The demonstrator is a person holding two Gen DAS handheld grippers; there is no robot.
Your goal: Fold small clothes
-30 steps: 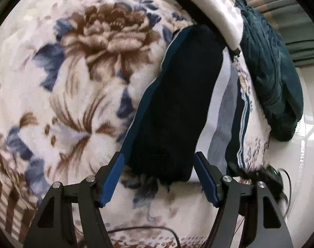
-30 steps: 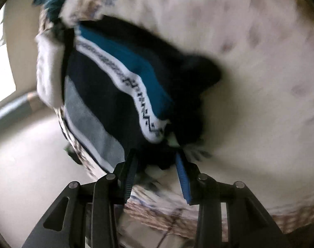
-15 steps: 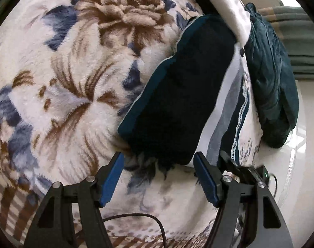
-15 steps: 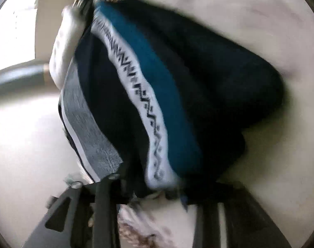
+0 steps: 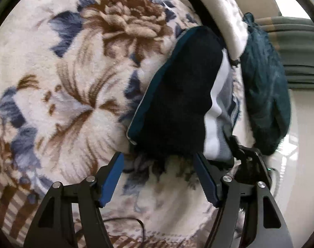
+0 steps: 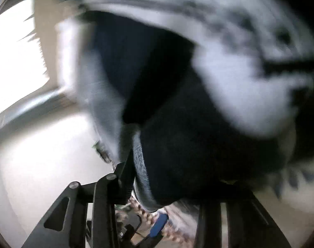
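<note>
We are mid-fold: the right gripper (image 6: 167, 186), jaws closing on its edge, carries the dark navy knitted garment with teal and white bands (image 5: 177, 103) over the floral fleece blanket (image 5: 64, 103). The left gripper (image 5: 159, 177) waits agape, empty, garment at its twelve o'clock. Next, we judge, lay the edge flat.

I can't find any words, numbers, labels or signs to read in either view. The blanket (image 5: 78, 95) has only flowers and stripes on it, no letters. The dark folded cloth (image 5: 177, 95) shows plain bands of colour from the left view. In the right view its white band (image 6: 239, 66) has dark marks, but they are too blurry to read.
</note>
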